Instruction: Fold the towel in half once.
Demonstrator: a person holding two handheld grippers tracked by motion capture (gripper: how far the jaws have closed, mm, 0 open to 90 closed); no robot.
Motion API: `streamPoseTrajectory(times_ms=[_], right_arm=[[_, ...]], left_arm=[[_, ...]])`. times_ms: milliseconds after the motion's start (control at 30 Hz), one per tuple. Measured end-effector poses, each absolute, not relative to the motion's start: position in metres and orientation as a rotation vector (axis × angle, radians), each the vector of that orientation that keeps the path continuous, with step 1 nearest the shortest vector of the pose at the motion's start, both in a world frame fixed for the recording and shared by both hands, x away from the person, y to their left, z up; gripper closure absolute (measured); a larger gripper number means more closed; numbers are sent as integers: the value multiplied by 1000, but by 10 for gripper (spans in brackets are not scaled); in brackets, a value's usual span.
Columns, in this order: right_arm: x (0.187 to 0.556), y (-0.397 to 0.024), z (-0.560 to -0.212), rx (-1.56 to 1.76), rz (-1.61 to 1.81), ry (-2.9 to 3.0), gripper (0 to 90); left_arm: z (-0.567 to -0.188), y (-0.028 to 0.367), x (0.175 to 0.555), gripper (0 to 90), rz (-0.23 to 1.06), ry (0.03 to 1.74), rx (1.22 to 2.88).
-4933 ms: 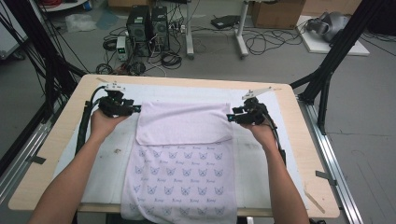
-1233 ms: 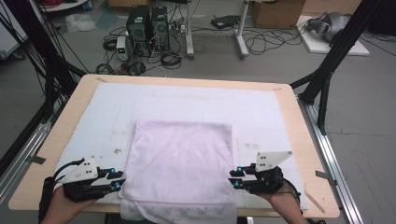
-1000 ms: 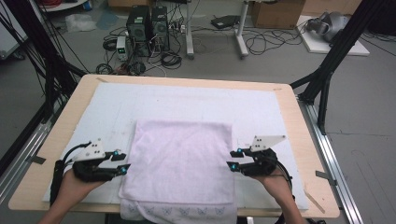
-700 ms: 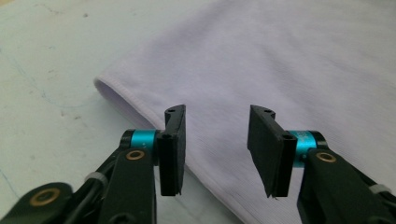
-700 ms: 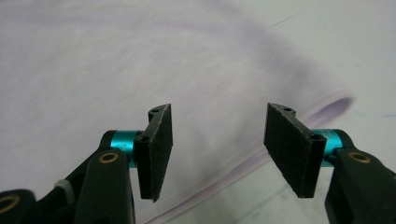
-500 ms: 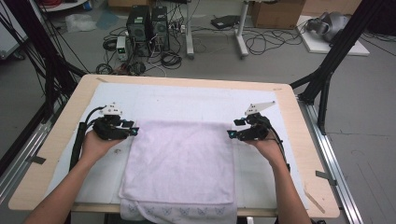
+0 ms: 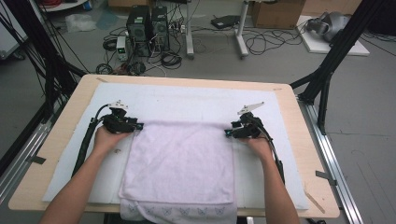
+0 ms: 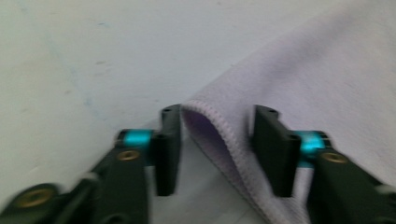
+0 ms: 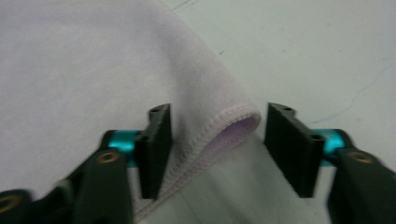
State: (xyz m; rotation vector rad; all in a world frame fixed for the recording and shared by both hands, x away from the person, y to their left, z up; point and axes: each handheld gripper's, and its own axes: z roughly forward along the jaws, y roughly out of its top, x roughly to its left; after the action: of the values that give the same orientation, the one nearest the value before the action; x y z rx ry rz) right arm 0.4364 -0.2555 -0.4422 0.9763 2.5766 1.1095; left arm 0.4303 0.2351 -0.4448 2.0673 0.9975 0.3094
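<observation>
Lavender towel (image 7: 182,163) lies folded on the white mat (image 7: 196,100) covering the surface (image 7: 60,135); its near edge hangs over the surface's front.

Left gripper (image 7: 135,126) at the far-left corner, right gripper (image 7: 229,132) at the far-right corner.

Right fingers (image 9: 156,149) just closing. Both pairs stand part-open, hem between them, not pinched.

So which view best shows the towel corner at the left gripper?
The left gripper view: the towel corner's stitched hem sits between the left gripper jaws, pads apart. The high view shows it small; the right gripper view shows the opposite corner.
</observation>
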Motion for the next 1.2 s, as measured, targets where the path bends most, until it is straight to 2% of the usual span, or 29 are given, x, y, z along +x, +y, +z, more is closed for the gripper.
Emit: streamPoseTrajectory(times_ms=[33,67,133,233,300,533,600,667,700,733,767,800,967,1000,1033,1200], right_arm=[[437,-256,-442,978,1131,2587,714],[438,-254,-443,990,1199,2620,762],[438,-249,-442,952,1177,2638,823],[444,-247,-429,923,1105,2636,845],[448,-246,-415,910,1128,2598,850],[471,-243,-342,879,1139,2432,856],[477,-246,-318,861,1166,2377,853],[482,-249,-306,877,1170,2353,788],[484,-250,-304,902,1163,2324,695],[487,-252,-305,936,1160,2311,647],[489,-255,-310,965,1152,2317,577],[490,-256,-317,993,1129,2326,543],[477,-260,-357,1005,1131,2385,475],[474,-260,-364,1025,1118,2419,417],[473,-261,-369,1050,1124,2444,404],[450,-257,-388,1000,1157,2482,398]], left_arm=[[-444,234,430,649,298,967,2085],[-444,234,430,780,277,951,2087],[-440,230,429,844,314,954,2113],[-430,228,435,863,360,970,2125],[-415,227,439,878,436,972,2098],[-320,224,467,880,633,941,2012],[-300,226,475,878,654,924,1997],[-292,225,481,839,660,925,1998],[-292,225,483,719,691,942,2008],[-295,226,485,639,684,958,2007],[-301,228,486,610,647,964,2015],[-307,230,485,580,634,970,2027],[-353,248,471,506,515,987,2041],[-359,249,468,494,489,983,2045],[-369,251,464,489,459,970,2051],[-393,253,443,468,393,914,2054]])
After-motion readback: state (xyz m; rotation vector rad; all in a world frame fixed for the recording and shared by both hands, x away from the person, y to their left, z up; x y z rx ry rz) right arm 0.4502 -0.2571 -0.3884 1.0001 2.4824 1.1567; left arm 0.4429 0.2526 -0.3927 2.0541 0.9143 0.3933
